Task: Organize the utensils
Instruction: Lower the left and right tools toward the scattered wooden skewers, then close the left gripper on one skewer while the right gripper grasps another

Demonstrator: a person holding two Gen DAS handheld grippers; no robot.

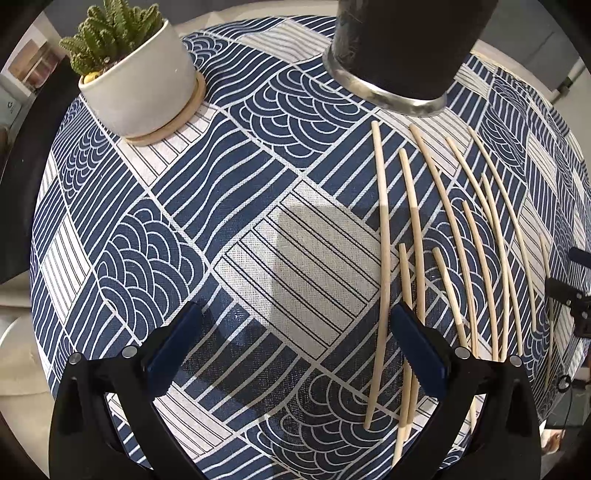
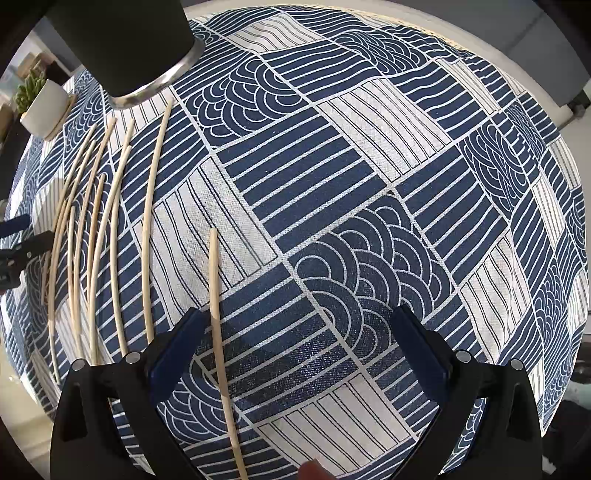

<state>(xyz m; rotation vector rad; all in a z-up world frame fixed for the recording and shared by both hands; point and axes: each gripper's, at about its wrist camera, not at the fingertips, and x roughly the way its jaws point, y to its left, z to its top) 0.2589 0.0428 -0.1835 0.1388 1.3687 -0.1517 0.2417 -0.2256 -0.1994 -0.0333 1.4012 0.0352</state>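
Left wrist view: woven tablecloth (image 1: 306,273), printed in navy and white patches of stripes, waves and scallops, covers the table. Pale, thin, round chopsticks (image 1: 413,206) lie loose and roughly parallel on it from 12 to 4 o'clock. At 12 o'clock stands a dark cylindrical holder (image 1: 402,48) with a bare metal base ring; its inside cannot be seen. At 10 o'clock a smooth white pot (image 1: 144,92) on a wooden saucer holds a spiky green succulent (image 1: 110,33). The left gripper (image 1: 295,350) has its blue-padded jaws spread wide and grasps nothing; bare cloth lies between them.

Right wrist view: the right gripper (image 2: 295,350) is likewise spread wide and empty. One chopstick (image 2: 221,332) lies apart from the rest, between the jaws, close beside the left-hand finger (image 2: 173,350). Open cloth extends from 12 to 4 o'clock, up to the table edge.
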